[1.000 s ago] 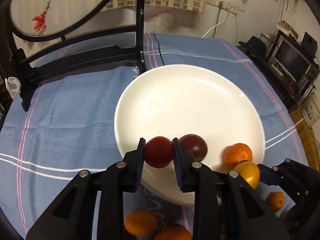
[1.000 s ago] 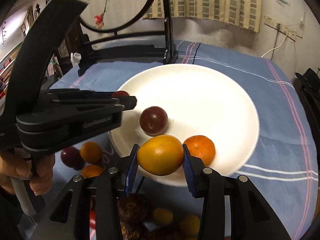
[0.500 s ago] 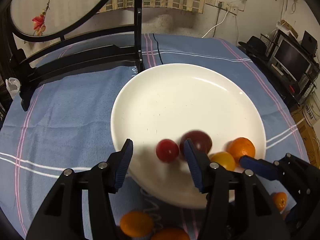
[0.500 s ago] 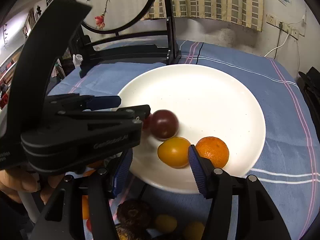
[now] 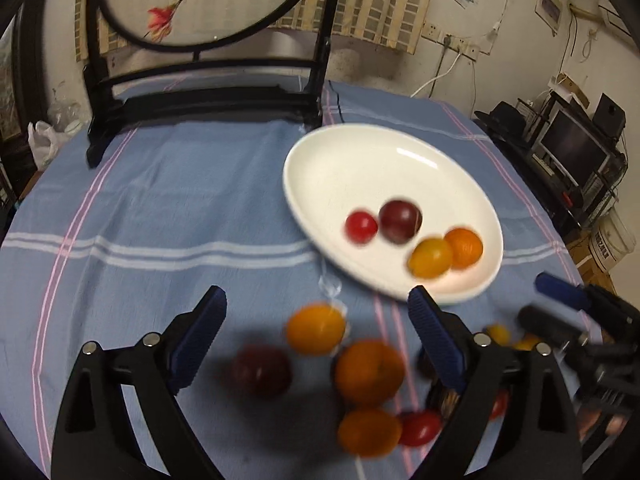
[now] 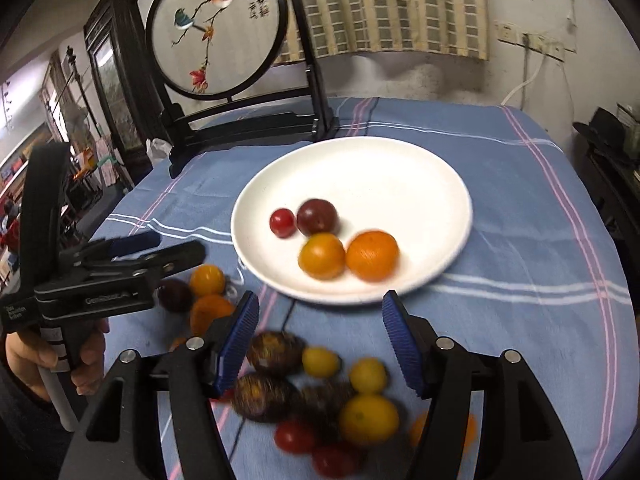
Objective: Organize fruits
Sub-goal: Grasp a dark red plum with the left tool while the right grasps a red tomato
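Right wrist view: my right gripper hangs above the near pile on the blue cloth, blue pads spread wide, nothing between them.
Left wrist view: my left gripper is likewise spread and empty, above its own cluster of fruit.
White plate: sits mid-table on the blue striped tablecloth, in front of the black stand of the round embroidered screen.
Fruit on plate: four pieces grouped at the near side. Red cherry tomato just beside a dark plum; yellow-orange fruit touching, or nearly touching, an orange.
Fruit off plate, right pile: two dark brown fruits, small yellow fruits, a bigger yellow one, red tomatoes nearest the lens. Blurred; I cannot name them more closely.
Fruit off plate, left pile: orange-yellow fruit, larger orange, dark plum, another orange, red tomato.
Step in hand: I judge both grippers are between deliveries, empty and placed to choose the next fruit.
Progress: early; more fruit lies on the cloth than on the plate.
Next move, left: lower over the orange-yellow fruit, which lies between the fingers, and close gently.
Next move, right: drop lower to a small yellow fruit; neighbours crowd it, so the fingers need a clean gap.
Caution: round fruit will likely roll if nudged.
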`<state>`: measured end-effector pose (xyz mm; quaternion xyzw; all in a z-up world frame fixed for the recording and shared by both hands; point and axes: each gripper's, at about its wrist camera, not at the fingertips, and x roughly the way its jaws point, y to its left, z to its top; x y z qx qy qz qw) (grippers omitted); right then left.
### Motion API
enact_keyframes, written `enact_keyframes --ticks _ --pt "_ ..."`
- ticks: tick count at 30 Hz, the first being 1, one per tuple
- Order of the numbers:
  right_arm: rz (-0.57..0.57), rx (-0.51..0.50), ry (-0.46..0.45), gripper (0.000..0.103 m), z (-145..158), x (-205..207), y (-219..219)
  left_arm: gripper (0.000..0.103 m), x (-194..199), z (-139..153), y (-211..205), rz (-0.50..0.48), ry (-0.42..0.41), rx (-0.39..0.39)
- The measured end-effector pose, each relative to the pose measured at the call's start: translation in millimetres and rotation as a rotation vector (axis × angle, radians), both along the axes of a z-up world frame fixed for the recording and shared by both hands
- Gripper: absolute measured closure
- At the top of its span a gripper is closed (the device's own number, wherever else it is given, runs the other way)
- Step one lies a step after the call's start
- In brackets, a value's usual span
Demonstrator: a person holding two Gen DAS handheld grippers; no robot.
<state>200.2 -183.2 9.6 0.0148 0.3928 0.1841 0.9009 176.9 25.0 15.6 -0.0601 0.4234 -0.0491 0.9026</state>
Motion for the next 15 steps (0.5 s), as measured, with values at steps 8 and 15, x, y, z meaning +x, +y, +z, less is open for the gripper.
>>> enact_keyframes --ticks 8,15 --pt "-0.082 0.02 0.014 0.038 -25 -34 -20 0.009 -31 -13 19 0.028 -0.019 0.011" --pt "-0.057 0.031 0.042 0.038 -44 -69 -26 0.009 -39 -21 29 0.048 -0.028 0.068"
